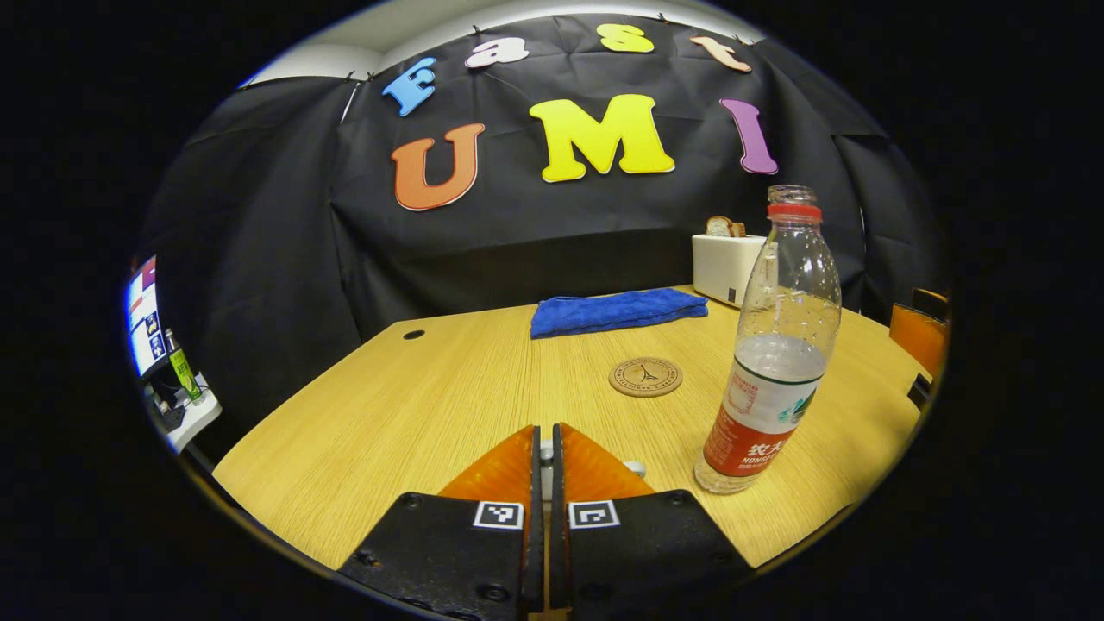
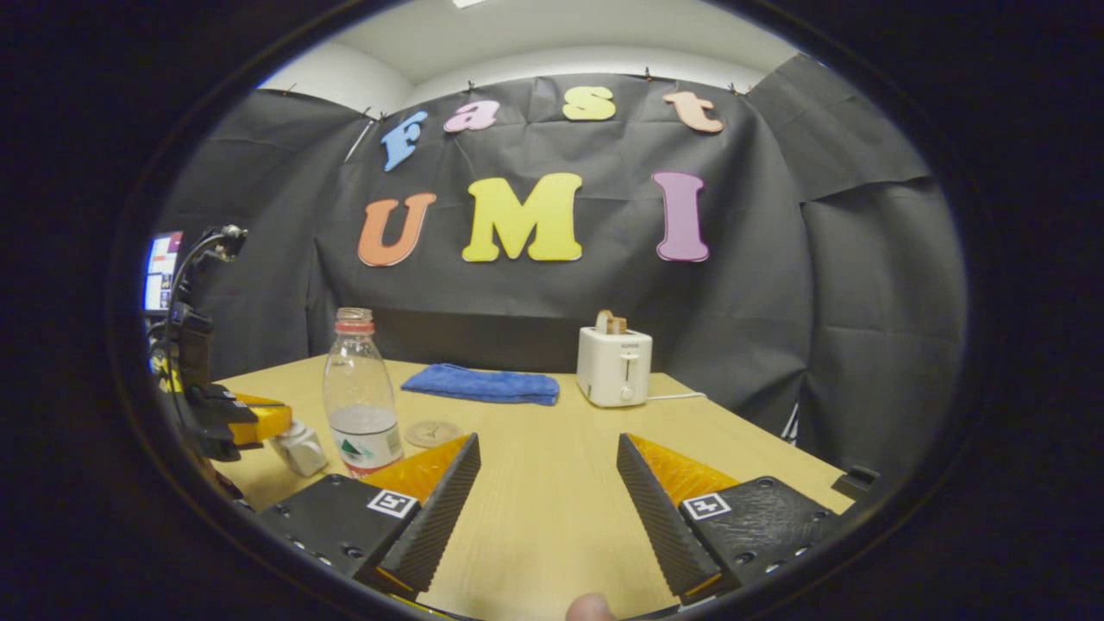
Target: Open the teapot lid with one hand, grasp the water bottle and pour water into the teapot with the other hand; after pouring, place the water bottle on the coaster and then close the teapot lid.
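Left gripper view: left gripper [image 1: 545, 435] fingers were pinched nearly closed, a pale knob [image 1: 635, 468] at the tips, probably the teapot lid. Right gripper [image 2: 548, 466] fingers gaped empty. Water bottle [image 2: 360, 405] stood uncapped ahead-left of them on the desk [image 2: 552, 517]. Advice: square up and grip the bottle mid-body.

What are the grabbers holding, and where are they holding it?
Right gripper is open, holding nothing. Left gripper is shut; a small white thing peeks between its fingers, but whether it's held is unclear.
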A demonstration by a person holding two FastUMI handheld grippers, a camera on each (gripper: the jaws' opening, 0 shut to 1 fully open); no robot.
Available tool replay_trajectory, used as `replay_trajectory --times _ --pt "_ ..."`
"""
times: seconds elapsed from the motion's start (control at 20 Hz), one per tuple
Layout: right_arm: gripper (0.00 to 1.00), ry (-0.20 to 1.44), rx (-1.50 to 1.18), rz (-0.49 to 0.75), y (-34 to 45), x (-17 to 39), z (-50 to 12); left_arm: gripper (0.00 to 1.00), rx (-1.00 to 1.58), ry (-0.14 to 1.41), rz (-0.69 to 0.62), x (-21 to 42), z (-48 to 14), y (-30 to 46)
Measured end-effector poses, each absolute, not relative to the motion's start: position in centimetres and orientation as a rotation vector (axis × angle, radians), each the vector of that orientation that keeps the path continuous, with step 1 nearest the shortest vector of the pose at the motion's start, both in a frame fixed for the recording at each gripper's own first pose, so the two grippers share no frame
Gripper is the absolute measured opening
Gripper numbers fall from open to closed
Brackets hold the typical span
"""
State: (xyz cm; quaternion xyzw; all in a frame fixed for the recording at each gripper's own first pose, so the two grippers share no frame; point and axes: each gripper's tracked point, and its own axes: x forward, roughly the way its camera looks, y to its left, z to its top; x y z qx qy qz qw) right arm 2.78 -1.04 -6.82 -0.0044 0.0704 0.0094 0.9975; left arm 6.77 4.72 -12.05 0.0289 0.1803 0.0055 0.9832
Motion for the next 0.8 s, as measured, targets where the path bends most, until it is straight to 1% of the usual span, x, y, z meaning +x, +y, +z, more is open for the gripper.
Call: replay_trajectory --times 0.1,0.25,0.3,0.4,0.6,0.8 --pt "0.96 0.149 0.001 0.097 1.2 2.5 -7.0 0.04 0.032 0.331 0.012 6.4 -10.7 5.0" --pt "0.96 0.180 0.005 0.182 4.0 2.2 -8.0 0.04 -0.019 0.274 0.005 5.6 -8.5 5.3" --pt "0.94 0.193 0.009 0.209 5.0 2.1 -8.4 0.04 -0.036 0.259 0.000 5.1 -7.8 5.3" --pt "0.95 0.200 0.017 0.255 6.7 2.4 -8.8 0.03 -0.052 0.239 0.000 4.2 -7.0 5.7" --pt "0.96 0.226 0.016 0.312 9.9 3.8 -9.9 0.03 -0.071 0.216 0.019 2.4 -6.2 6.9" --pt "0.95 0.254 0.009 0.315 11.7 5.7 -11.1 0.03 -0.093 0.204 0.046 1.5 -5.9 8.2"
